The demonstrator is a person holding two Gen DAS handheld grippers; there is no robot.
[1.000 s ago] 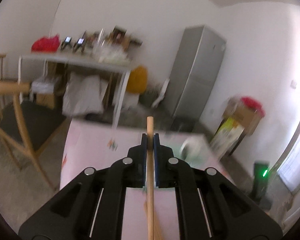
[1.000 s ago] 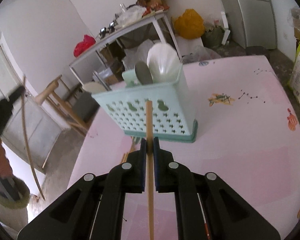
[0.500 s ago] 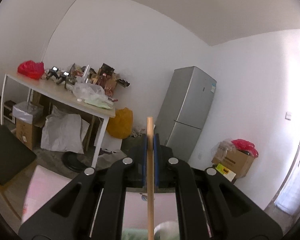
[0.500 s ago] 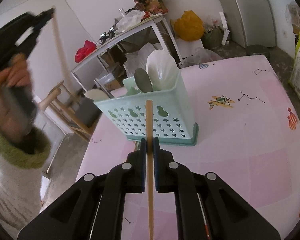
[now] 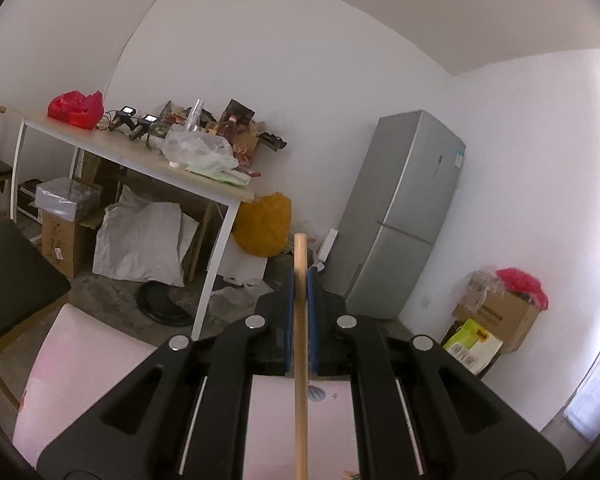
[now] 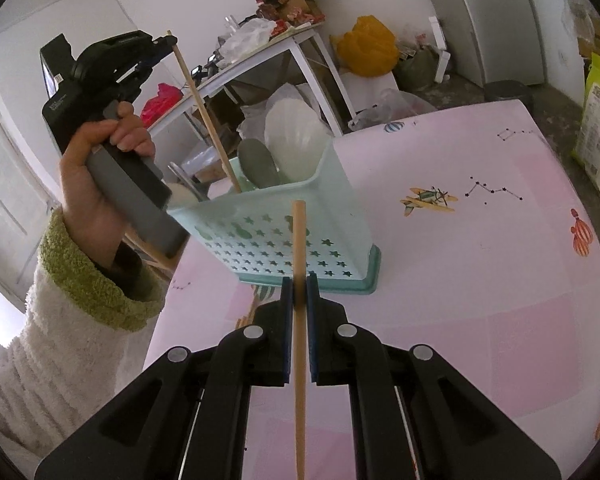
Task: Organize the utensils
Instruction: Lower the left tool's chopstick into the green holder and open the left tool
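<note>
My room, beyond the pink table

White walls point(image 5: 300, 60) and ceiling meet in a corner ahead of me; a silver fridge point(image 5: 404, 216) stands against the far wall, a yellow sack point(image 5: 266, 220) on the grey floor point(image 5: 112, 288) to its left. A long white-legged side table point(image 5: 140, 160) carries a red bag point(image 5: 76, 108), clear plastic bags and clutter, with cartons and white sacks beneath it. A dark-seated wooden chair point(image 5: 16, 284) sits at my left. Right of the fridge, a cardboard box point(image 5: 504, 316). Daylight washes in from the right edge. The pink tablecloth point(image 6: 480, 280) has small printed planes and constellations.
</note>
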